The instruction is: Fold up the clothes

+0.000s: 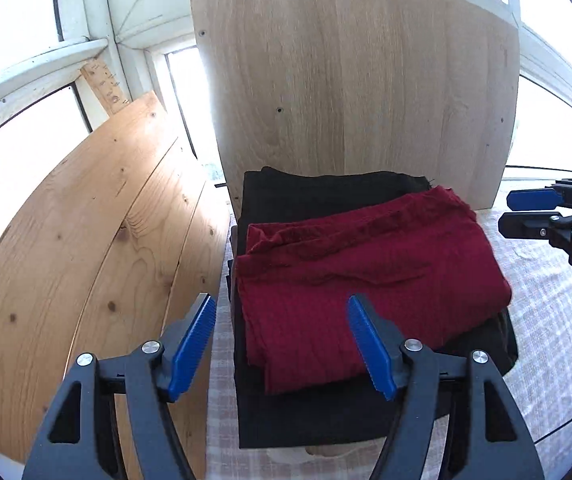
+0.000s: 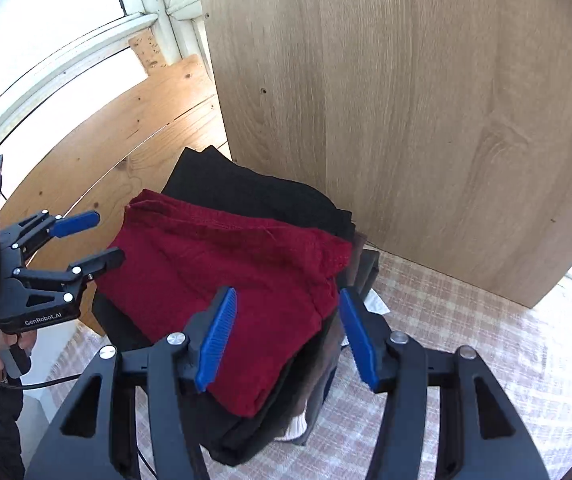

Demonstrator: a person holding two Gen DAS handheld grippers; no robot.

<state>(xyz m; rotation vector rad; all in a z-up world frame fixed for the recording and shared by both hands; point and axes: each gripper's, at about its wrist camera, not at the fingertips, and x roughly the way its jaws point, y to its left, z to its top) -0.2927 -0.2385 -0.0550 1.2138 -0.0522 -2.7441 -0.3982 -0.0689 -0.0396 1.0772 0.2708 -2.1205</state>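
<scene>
You've got the folded dark-red knit garment (image 1: 362, 276) on top of the stack of folded black clothes (image 1: 326, 190), w/ the stack on the pale checked tablecloth (image 1: 554, 320). Far side: the upright light-oak laminate board (image 1: 358, 80) stands just behind the stack. Left of the stack: the knotty pine plank panel (image 1: 85, 248), leaning. Your left gripper (image 1: 281, 340) sits at the near edge, over the stack's near-left corner; your right gripper (image 2: 286, 336) is at the stack's right side, near its corner.
</scene>
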